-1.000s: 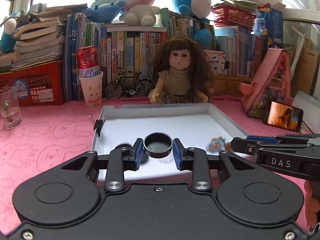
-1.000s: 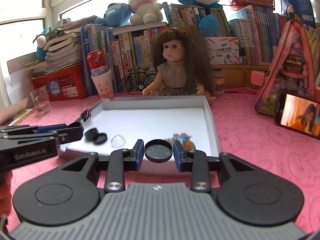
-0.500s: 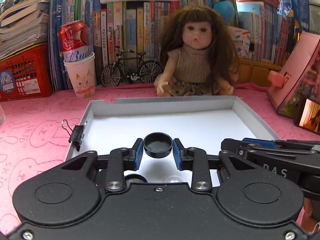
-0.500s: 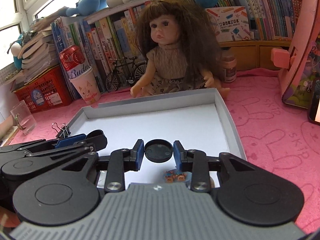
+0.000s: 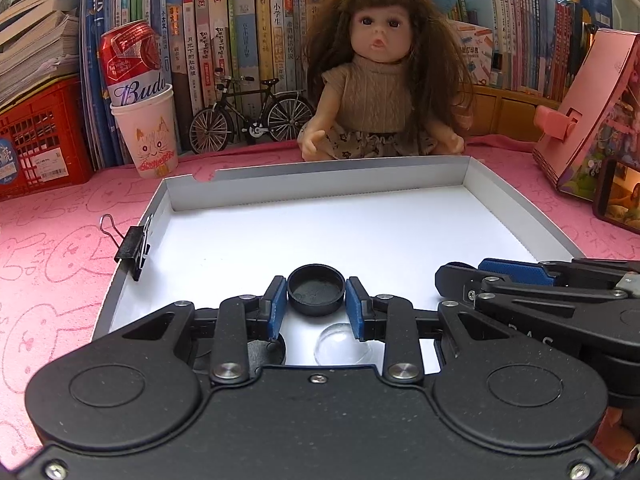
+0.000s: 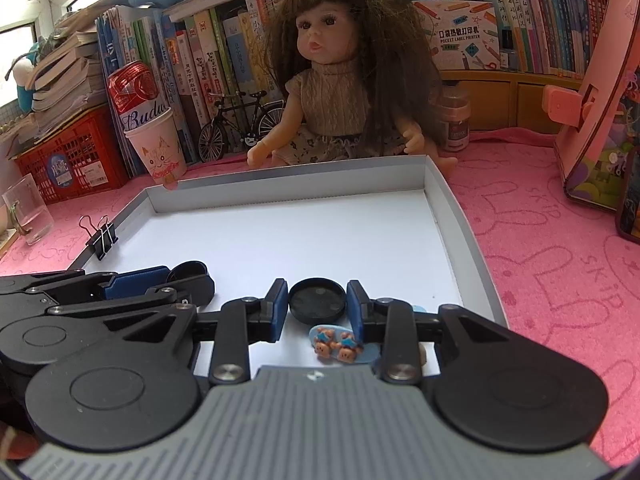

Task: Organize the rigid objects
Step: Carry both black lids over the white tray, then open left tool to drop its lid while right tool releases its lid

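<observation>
Black plastic housings fill the lower part of both wrist views and hide the near edge of the white tray (image 5: 516, 196), so what lies under them can't be read in full. Left view: a clear dome (image 5: 340, 344) peeks out below the blue pads, partly covered by the claw frame; beside it a dark round thing (image 5: 266, 354) is mostly hidden, can't tell what it is. Right view: a small blue piece w/ orange bear figures (image 6: 336, 344) sits on the tray floor, its right end cut off by a finger link, details tiny. Left claw (image 5: 316, 298) is clenched on a black round cap (image 5: 316, 290), open side up, shallow wall, dull dusty inside, held over the tray floor near the front. Right claw (image 6: 317, 304) grips a second black cap (image 6: 317, 300), flatter looking, thin rim, faint spots inside, also over the tray front, right of the other claw. Each claw shows at the other view's edge, side-on, tips only. Binder clip (image 5: 132, 246) bites the tray's left wall. Behind the tray on the pink desk (image 5: 52, 248): doll (image 5: 380, 92), paper cup (image 5: 148, 136) w/ a red can (image 5: 132, 64) stuck in it, model bike (image 5: 252, 120), book rows. A phone at far right is cut by the frame.
</observation>
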